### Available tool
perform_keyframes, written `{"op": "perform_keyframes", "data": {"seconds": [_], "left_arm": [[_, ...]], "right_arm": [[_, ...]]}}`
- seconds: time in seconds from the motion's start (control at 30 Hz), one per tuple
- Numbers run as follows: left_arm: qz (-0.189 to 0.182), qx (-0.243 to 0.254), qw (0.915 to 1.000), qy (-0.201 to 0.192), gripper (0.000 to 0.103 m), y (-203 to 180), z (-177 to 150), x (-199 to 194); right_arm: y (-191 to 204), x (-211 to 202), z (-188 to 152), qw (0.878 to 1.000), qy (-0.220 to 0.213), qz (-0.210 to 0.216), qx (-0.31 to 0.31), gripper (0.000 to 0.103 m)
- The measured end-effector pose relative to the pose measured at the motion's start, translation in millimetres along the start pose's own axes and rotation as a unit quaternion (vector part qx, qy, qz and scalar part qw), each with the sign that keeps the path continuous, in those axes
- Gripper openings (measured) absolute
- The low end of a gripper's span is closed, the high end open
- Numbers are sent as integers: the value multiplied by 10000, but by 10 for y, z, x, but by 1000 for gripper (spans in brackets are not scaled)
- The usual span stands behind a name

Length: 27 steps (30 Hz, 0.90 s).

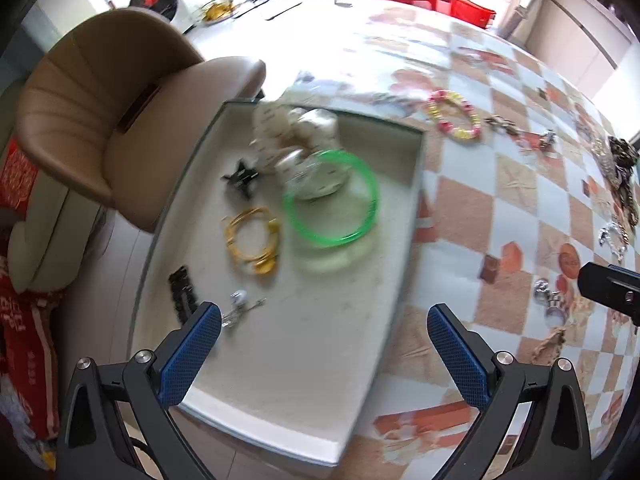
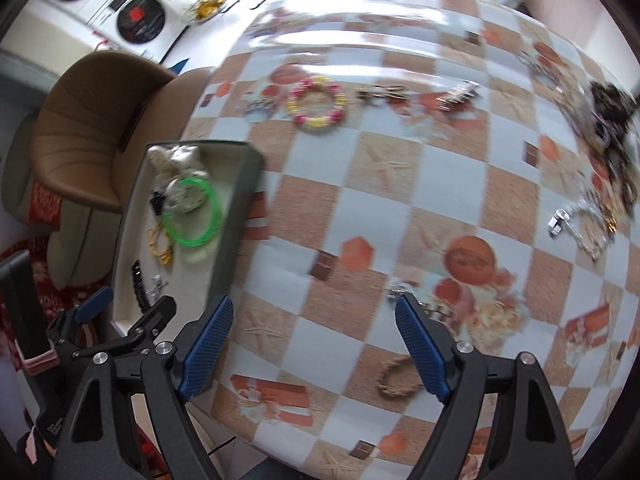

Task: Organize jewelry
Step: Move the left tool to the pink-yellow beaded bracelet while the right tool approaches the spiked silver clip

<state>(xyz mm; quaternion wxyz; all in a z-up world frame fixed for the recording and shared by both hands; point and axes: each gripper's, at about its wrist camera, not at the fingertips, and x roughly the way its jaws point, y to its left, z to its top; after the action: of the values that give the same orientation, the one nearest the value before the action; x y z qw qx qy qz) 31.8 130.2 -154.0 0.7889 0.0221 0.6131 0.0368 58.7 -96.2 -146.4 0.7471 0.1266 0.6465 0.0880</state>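
Observation:
A white tray (image 1: pixel 304 344) sits at the table's left edge. In it lie a green bangle (image 1: pixel 332 200), gold bangles (image 1: pixel 252 240), a black star clip (image 1: pixel 240 178), a black strip (image 1: pixel 182 296), a small silver piece (image 1: pixel 240 306) and white pouches (image 1: pixel 308 136). My left gripper (image 1: pixel 324 340) is open and empty over the tray's near end. My right gripper (image 2: pixel 314 338) is open and empty above the table, right of the tray (image 2: pixel 236 216). A pink-yellow bead bracelet (image 2: pixel 316 104), a rope bracelet (image 2: pixel 400 380), a silver chain (image 2: pixel 580 224) and dark jewelry (image 2: pixel 612 120) lie on the cloth.
The table has a checkered orange and blue cloth (image 2: pixel 400 200). A brown chair (image 1: pixel 100 112) stands at the tray's left side. More small pieces (image 1: pixel 552 300) lie on the cloth to the right. Washing machines (image 2: pixel 136 16) stand at the back.

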Motion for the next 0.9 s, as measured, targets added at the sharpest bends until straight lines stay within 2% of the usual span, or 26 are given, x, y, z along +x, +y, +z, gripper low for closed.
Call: {"op": "perform_keyframes", "data": {"seconds": [0.03,0.07,0.13,0.33,0.57,0.9], "left_arm": [[-30,53,10000,-23,103,-59,26,-18],[-66,105,9999,-50,103,-120,56,-38],[-102,198,9997,-110,103,-223,120,-73],[-264,383,9985,-276,103,-512,418,-124],[-408,418,9973,-440,103,-756,913,-77],[-250,259,9988,-326,103,-900,1615,406]], "right_arm": [[-75,-16,-3,10000,-25,-9,78,88],[-137,-26,-2,9999,-54,-26,136,96],[-231,-58,2,9997,-132,-44,202,103],[-523,-111,135,9989,-123,-153,426,103],[-884,-129,477,9957,-157,-191,897,103],[-1200,64,1084,9894,-300,-263,1395,103]]}}
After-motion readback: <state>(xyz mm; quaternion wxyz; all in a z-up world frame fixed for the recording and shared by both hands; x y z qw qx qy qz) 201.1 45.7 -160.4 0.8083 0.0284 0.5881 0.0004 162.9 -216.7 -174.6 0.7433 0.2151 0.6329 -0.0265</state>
